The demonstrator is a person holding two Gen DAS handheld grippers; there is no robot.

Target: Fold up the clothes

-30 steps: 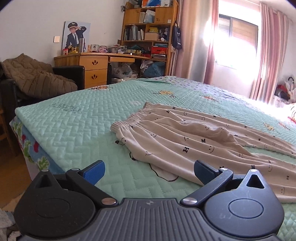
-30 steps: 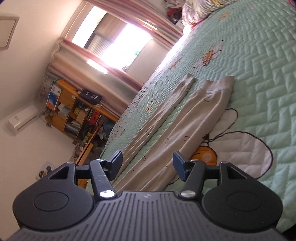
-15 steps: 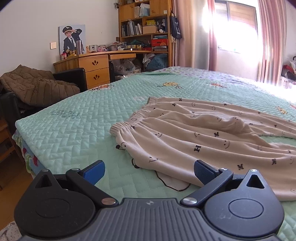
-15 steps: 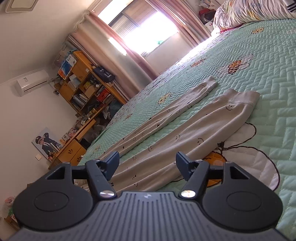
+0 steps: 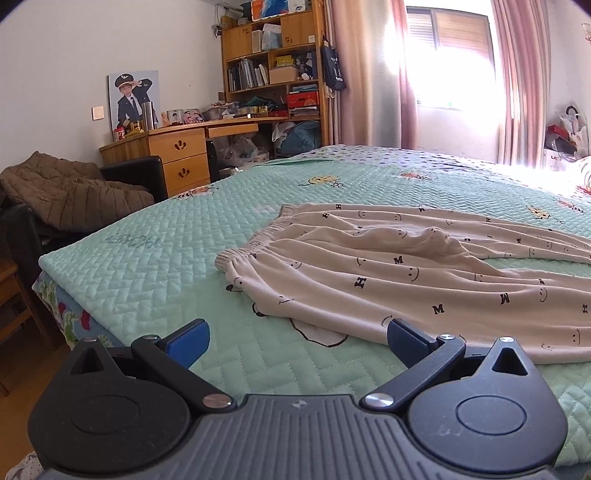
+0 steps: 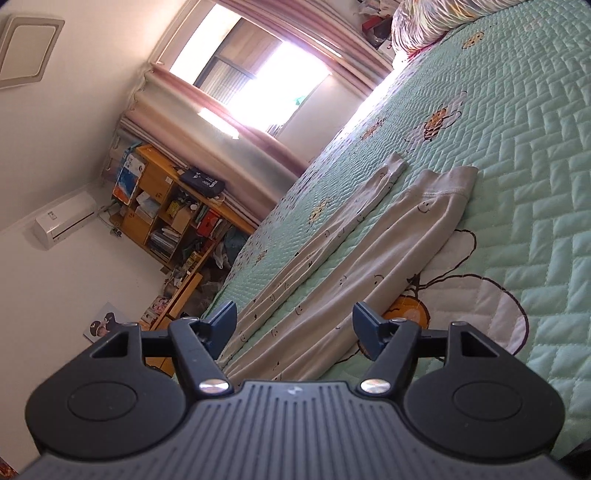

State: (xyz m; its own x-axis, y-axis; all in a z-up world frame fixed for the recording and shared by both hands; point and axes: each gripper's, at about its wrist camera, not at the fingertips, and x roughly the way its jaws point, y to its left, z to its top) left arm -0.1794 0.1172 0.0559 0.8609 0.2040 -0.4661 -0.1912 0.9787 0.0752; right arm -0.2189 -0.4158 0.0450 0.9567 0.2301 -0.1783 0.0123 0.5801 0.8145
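Beige trousers printed with smiley faces and letters lie flat on a green quilted bedspread, elastic waistband toward the bed's left end. My left gripper hovers open just short of the near waist corner, nothing between its blue pads. In the right wrist view both trouser legs stretch away to their cuffs. My right gripper stands open above the near leg, apart from the cloth.
A dark armchair with a brown quilted jacket stands left of the bed. Behind it are a wooden desk and bookshelf. Pink curtains flank a bright window. A patterned pillow lies at the bed's far end.
The left view has shifted and levelled, bringing the waistband nearer the centre. The right view has swung and tilted back steeply. The right jaws stand slightly wider. The trousers have not moved.
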